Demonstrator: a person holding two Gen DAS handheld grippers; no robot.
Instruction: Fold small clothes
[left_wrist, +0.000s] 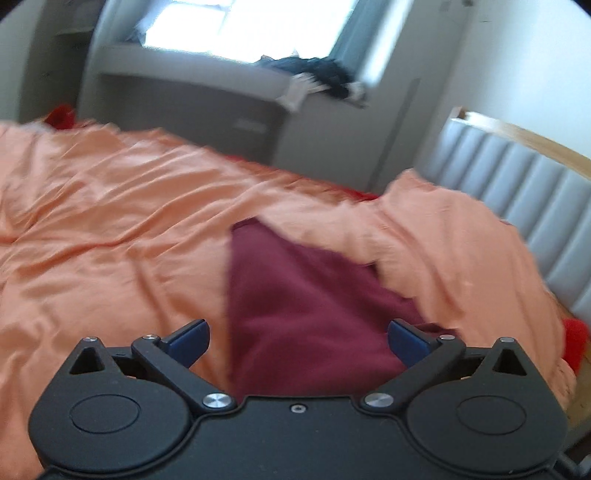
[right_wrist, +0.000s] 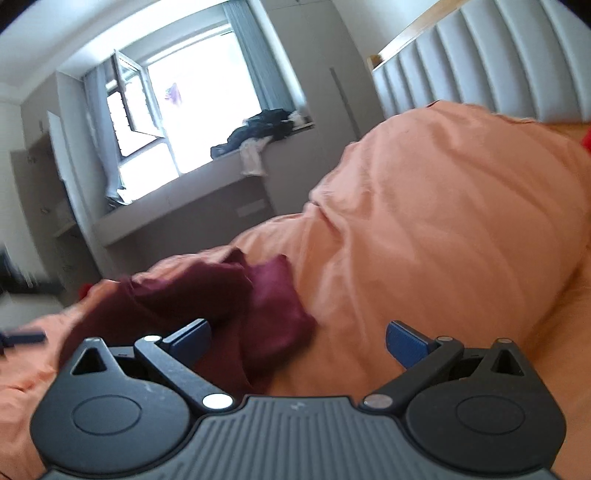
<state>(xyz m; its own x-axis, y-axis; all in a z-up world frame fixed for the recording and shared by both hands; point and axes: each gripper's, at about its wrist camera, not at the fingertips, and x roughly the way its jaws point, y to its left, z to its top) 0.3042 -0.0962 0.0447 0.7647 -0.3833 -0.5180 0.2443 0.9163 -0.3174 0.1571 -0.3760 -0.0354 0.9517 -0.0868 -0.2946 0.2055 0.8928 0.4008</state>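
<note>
Both tools, the left tool (left_wrist: 298, 341) and right tool (right_wrist: 297, 341), hovered with jaws spread and empty over a maroon garment (left_wrist: 295, 295) lying partly bunched on the orange-sheeted bed (left_wrist: 92, 221), its folding apparently far from finished.

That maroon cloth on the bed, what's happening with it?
A person holds a gripper in each hand over a bed covered in an orange sheet. The maroon garment lies on it, bunched up in the right wrist view. Both the left gripper and the right gripper are open, holding nothing. No tidy fold shows yet.
</note>
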